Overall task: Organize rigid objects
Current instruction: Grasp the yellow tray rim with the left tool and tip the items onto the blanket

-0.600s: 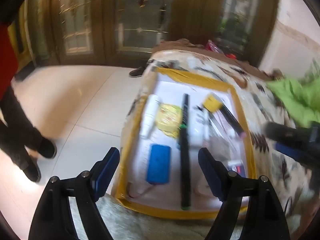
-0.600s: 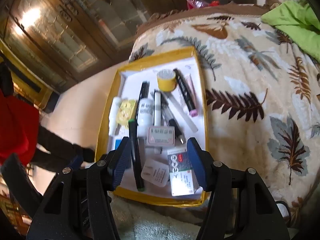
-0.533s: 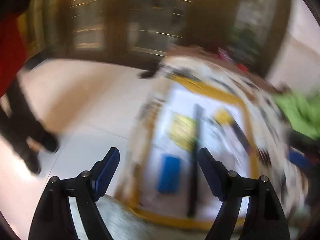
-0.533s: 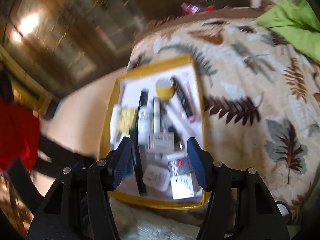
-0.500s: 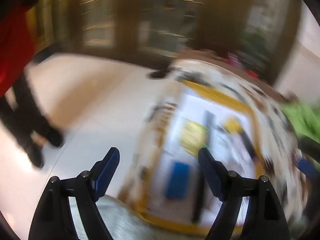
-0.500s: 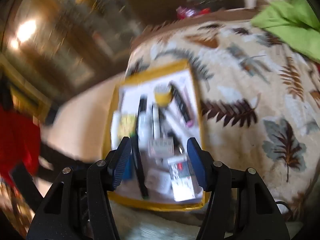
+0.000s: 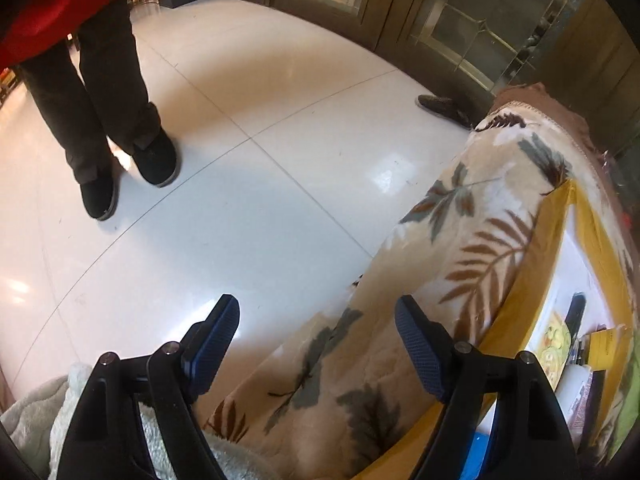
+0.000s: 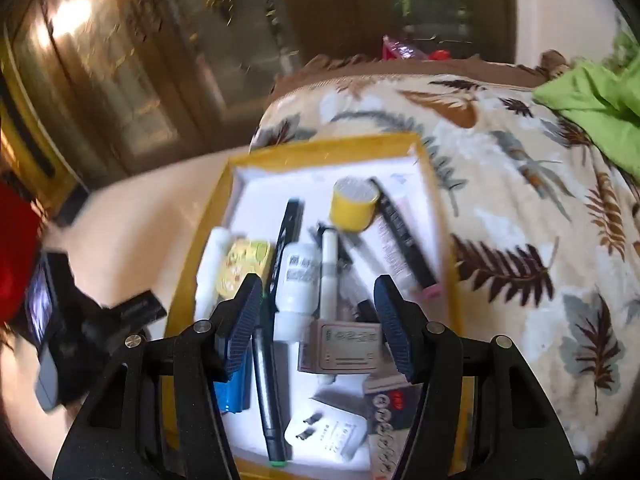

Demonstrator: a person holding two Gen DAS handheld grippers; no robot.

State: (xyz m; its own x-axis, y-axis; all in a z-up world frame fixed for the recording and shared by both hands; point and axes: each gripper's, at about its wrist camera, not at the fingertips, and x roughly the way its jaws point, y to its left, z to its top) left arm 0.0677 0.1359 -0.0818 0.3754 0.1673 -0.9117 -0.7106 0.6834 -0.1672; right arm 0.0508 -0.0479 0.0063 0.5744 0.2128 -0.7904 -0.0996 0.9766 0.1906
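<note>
A yellow-rimmed tray (image 8: pixel 320 152) with a white floor lies on a leaf-patterned blanket (image 8: pixel 520 240). It holds a yellow tape roll (image 8: pixel 354 204), a white bottle (image 8: pixel 298 284), a long black pen (image 8: pixel 268 380), a small brown box (image 8: pixel 344 346), a white plug (image 8: pixel 326 434) and a blue item (image 8: pixel 232 394). My right gripper (image 8: pixel 318 320) hovers open over the tray's middle, nothing between its fingers. My left gripper (image 7: pixel 318 346) is open too, aimed at the blanket's draped side and the floor. The tray's edge (image 7: pixel 520 292) shows at the far right there.
A person in dark trousers and black shoes (image 7: pixel 156 160) stands on the white tiled floor (image 7: pixel 240 180). A lone shoe (image 7: pixel 442 109) lies near the glass doors. A green cloth (image 8: pixel 592 108) lies at the blanket's far right. A fluffy white fabric (image 7: pixel 36 416) is beside the left gripper.
The left gripper has swung left, off the tray, and now faces the floor and the blanket's side. The right gripper has moved closer over the tray. Both stay open.
</note>
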